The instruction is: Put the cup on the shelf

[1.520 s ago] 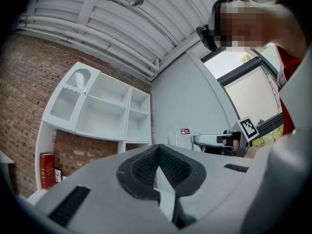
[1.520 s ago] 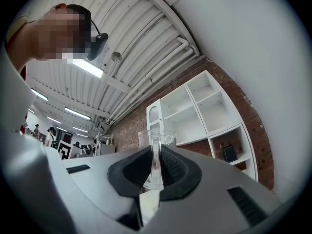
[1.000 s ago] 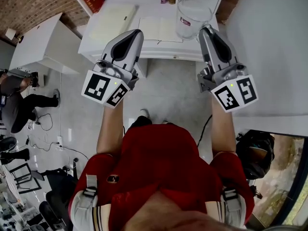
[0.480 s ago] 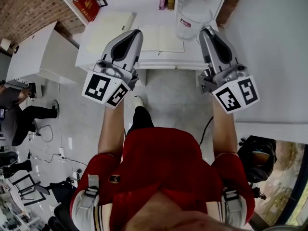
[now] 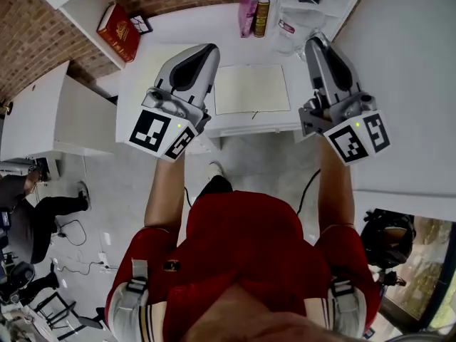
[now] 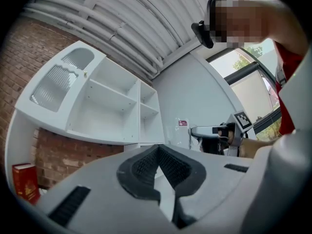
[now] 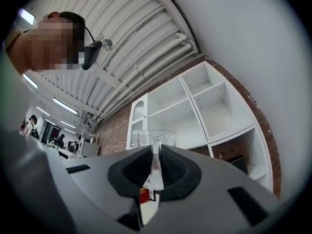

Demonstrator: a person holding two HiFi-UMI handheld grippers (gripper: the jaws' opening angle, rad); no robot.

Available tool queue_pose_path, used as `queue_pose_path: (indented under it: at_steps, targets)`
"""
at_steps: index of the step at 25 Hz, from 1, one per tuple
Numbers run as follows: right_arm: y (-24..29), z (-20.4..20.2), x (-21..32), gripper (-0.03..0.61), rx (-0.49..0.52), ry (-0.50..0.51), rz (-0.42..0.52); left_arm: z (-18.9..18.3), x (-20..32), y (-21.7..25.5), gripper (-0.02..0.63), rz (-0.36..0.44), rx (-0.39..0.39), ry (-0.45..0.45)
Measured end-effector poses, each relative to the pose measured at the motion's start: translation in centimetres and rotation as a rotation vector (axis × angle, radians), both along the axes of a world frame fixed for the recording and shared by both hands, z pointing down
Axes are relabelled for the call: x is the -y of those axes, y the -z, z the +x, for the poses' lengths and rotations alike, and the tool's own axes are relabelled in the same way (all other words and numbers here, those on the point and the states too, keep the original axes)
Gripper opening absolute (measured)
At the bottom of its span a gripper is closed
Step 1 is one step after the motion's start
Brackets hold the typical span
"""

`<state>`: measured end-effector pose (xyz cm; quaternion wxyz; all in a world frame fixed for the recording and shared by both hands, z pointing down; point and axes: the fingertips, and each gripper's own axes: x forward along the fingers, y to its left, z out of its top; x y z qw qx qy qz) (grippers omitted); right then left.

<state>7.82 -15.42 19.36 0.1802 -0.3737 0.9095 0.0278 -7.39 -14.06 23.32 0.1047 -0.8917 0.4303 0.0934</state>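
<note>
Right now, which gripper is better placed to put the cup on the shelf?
The right gripper: its jaws clamp the clear cup, and it faces the white shelf. The left gripper is shut on nothing, off to the side of the cup.

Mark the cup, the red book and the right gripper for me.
cup [image 5: 295,20]: head view, on its clear side wall.
red book [image 5: 117,31]: head view, on its front cover.
right gripper [image 7: 155,165]: right gripper view, between the fingertips, shut on the cup.

White desk [image 5: 182,30] with cream pad [image 5: 251,89]
</note>
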Motion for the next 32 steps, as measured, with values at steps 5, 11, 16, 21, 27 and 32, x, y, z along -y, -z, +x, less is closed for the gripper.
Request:
queue_pose_path:
  at_steps: [5, 11, 16, 21, 27, 32]
  targets:
    - [2.3, -4.3, 4.8, 0.026, -0.005, -0.063, 0.015, -4.8, 5.2, 0.8, 0.006, 0.006, -0.003, -0.061]
    - [5.1, -7.5, 9.4, 0.026, 0.003, -0.107, 0.02, -9.2, 9.2, 1.3, 0.006, 0.006, 0.0, -0.099]
    - [7.7, -9.3, 13.1, 0.026, -0.025, -0.109, 0.035, -11.0, 11.3, 1.4, 0.006, 0.005, -0.022, -0.119]
    - [9.8, -9.3, 17.6, 0.026, -0.038, -0.133, 0.034, -11.5, 12.6, 1.2, 0.006, 0.001, -0.022, -0.112]
    - [11.7, -8.8, 22.6, 0.027, -0.045, -0.162, 0.04, -11.7, 14.2, 1.1, 0.006, -0.011, -0.02, -0.066]
    - [12.5, -8.4, 27.0, 0.027, -0.052, -0.181, 0.04, -11.1, 15.7, 1.4, 0.006, -0.004, -0.018, -0.042]
